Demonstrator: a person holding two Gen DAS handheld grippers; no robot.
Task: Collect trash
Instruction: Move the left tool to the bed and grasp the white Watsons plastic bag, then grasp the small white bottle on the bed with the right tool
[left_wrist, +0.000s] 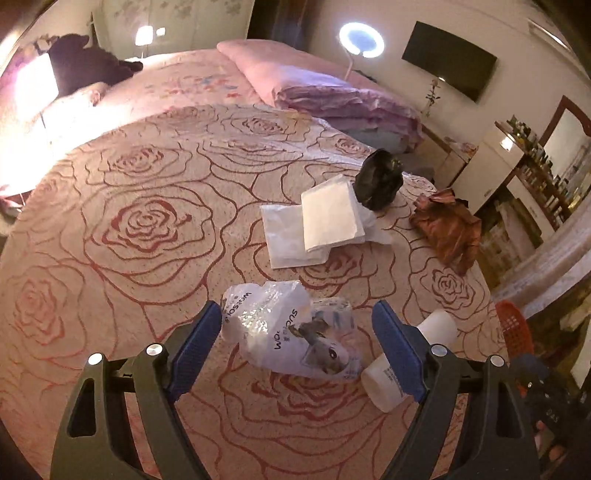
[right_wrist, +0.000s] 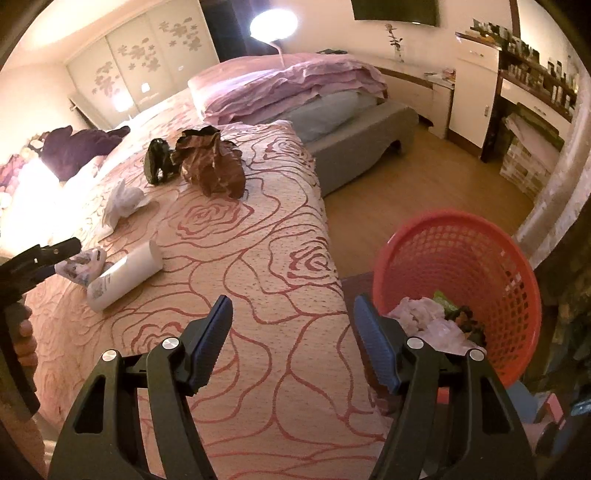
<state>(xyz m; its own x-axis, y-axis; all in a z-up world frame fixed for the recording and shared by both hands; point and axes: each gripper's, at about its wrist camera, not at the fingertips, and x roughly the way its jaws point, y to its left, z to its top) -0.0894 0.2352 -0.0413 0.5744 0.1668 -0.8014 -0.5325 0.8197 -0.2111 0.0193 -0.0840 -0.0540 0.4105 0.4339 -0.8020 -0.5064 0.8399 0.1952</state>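
A crumpled clear plastic bag (left_wrist: 291, 328) with print lies on the rose-patterned bedspread (left_wrist: 147, 229) between the fingers of my left gripper (left_wrist: 297, 314), which is open; the pads do not press on it. A white bottle (left_wrist: 402, 369) lies on its side just behind the right-hand finger. In the right wrist view the same bag (right_wrist: 79, 267) and bottle (right_wrist: 125, 273) sit at the left. My right gripper (right_wrist: 293, 306) is open and empty over the bed's edge, next to a red mesh basket (right_wrist: 491, 240) holding crumpled trash.
Farther up the bed lie flat white packets (left_wrist: 314, 225), a black bag (left_wrist: 378, 179) and a crumpled brown bag (left_wrist: 447, 229). A folded pink quilt (right_wrist: 288, 88) sits at the far end. The wooden floor (right_wrist: 406, 184) runs beside the bed.
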